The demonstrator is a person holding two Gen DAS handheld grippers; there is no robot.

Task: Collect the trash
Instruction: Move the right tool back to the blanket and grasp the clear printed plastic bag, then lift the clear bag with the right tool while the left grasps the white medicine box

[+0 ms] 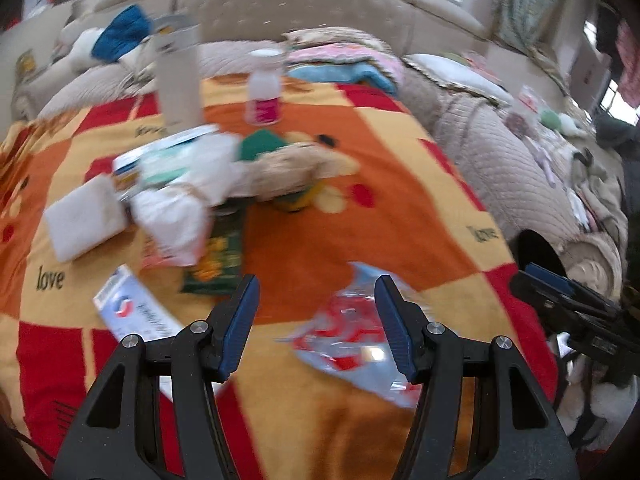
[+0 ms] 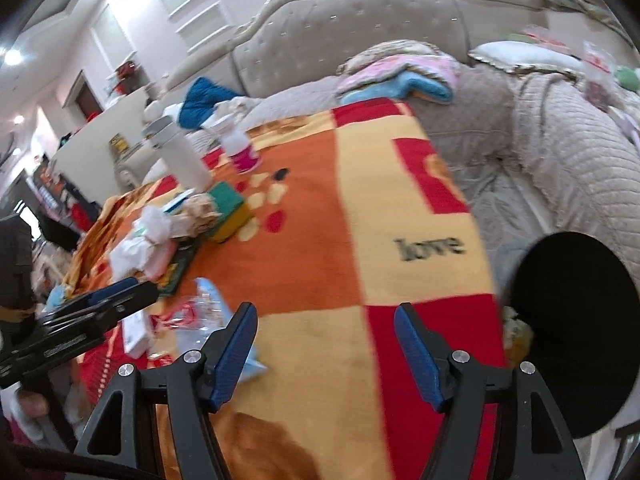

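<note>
Lying flat on the near part of the patchwork blanket (image 1: 360, 220), a clear red-and-blue plastic wrapper (image 1: 352, 332) sits just ahead of the left gripper (image 1: 316, 328). Farther left, crumpled white tissues (image 1: 176, 216), a green packet (image 1: 218, 256), a white pad (image 1: 84, 220) and a small carton (image 1: 136, 312) form a loose pile. A tall white tumbler (image 1: 178, 76) and a pink-labelled bottle (image 1: 264, 88) stand at the far edge. A beige tufted sofa (image 1: 304, 4) backs the surface. A black bin (image 2: 576, 332) stands at the right. The left gripper's jaws are wide apart, empty, its right finger overlapping the wrapper. The right gripper (image 2: 326, 348) is likewise spread and empty above bare blanket.
</note>
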